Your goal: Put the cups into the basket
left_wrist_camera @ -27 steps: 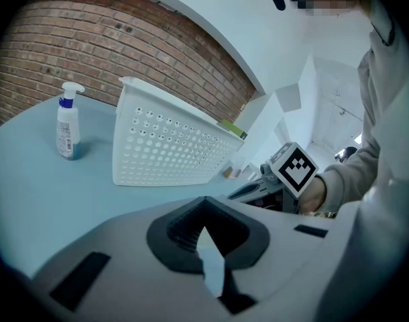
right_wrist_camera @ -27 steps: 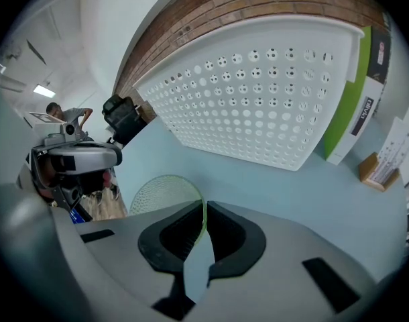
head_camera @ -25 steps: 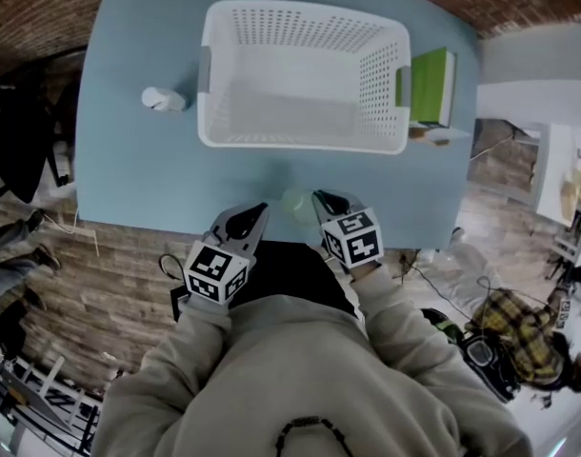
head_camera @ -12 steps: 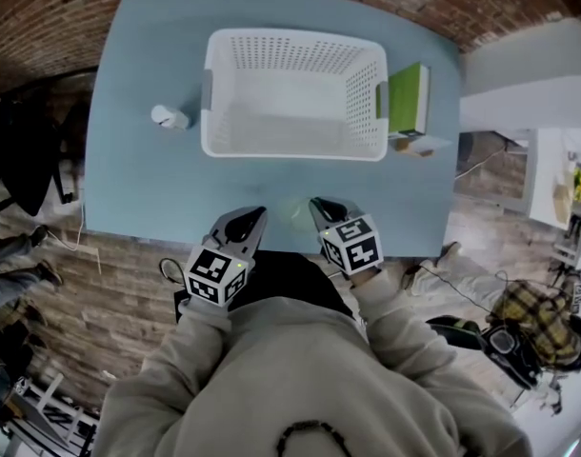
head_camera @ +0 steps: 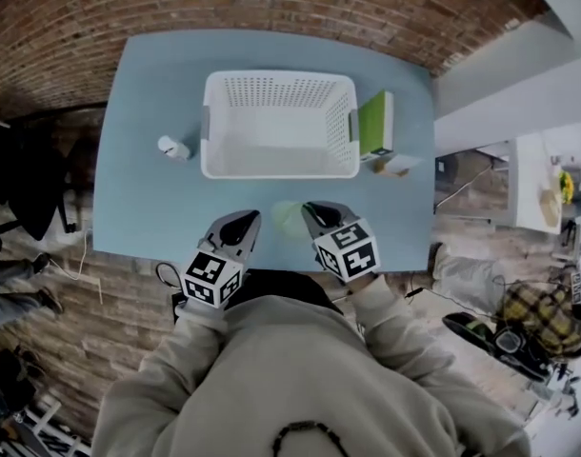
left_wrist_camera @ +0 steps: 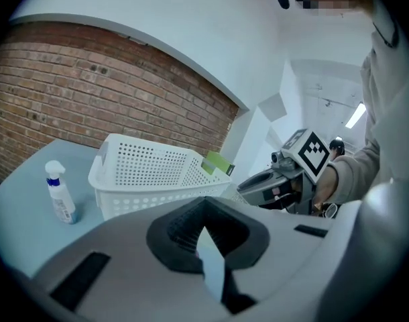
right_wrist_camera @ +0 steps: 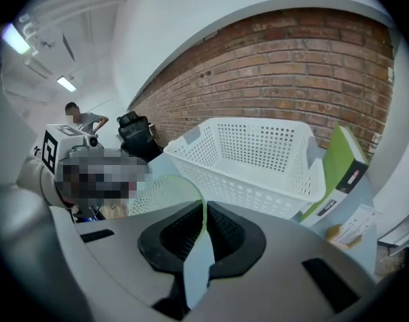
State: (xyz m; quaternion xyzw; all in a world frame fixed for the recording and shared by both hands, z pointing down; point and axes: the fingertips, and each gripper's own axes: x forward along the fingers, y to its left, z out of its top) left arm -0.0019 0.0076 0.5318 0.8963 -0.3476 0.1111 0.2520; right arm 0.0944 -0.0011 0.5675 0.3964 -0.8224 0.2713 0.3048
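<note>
Risen above the tabletop's (head_camera: 148, 198) near edge since a second ago in the head view, bringing the pale green cup (head_camera: 289, 219) up short of the white basket (head_camera: 271, 172), likely to clear its wall. Shows the left tongs (left_wrist_camera: 206, 228) closed on nothing in the left gripper view, merely riding alongside. Shows the right tongs (right_wrist_camera: 200, 228) pinching the cup's thin rim in the right gripper view.

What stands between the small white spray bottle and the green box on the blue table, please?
The empty white perforated plastic basket stands between the spray bottle and the green box; the head view shows it.
</note>
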